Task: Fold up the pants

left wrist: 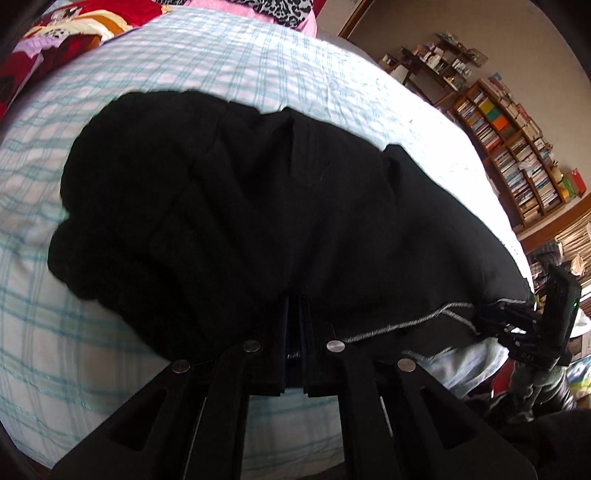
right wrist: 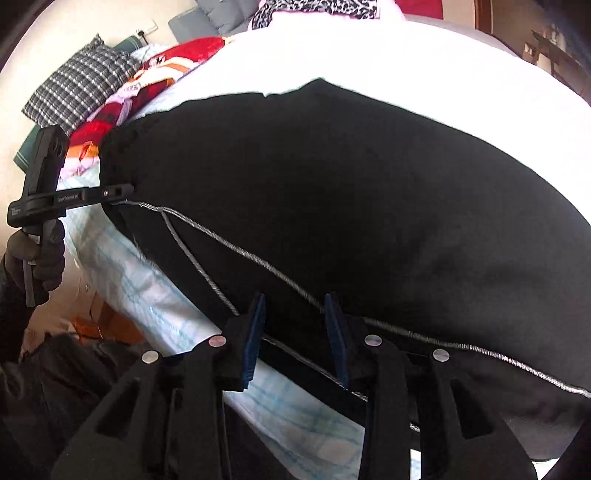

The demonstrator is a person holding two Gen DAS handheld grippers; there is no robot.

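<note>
Black pants lie across a bed with a light blue checked sheet. A grey stitched seam runs along their near edge. My left gripper is shut on the near edge of the pants, fabric bunched between its pads. In the right wrist view the pants fill the middle. My right gripper is open, its blue-padded fingers standing either side of the seamed edge. The left gripper also shows there, clamped on the pants' far-left corner. The right gripper appears at the right edge of the left wrist view.
A red patterned blanket and leopard-print cloth lie at the head of the bed. A checked pillow sits on the left. Bookshelves stand against the wall at right. Clutter lies on the floor beside the bed.
</note>
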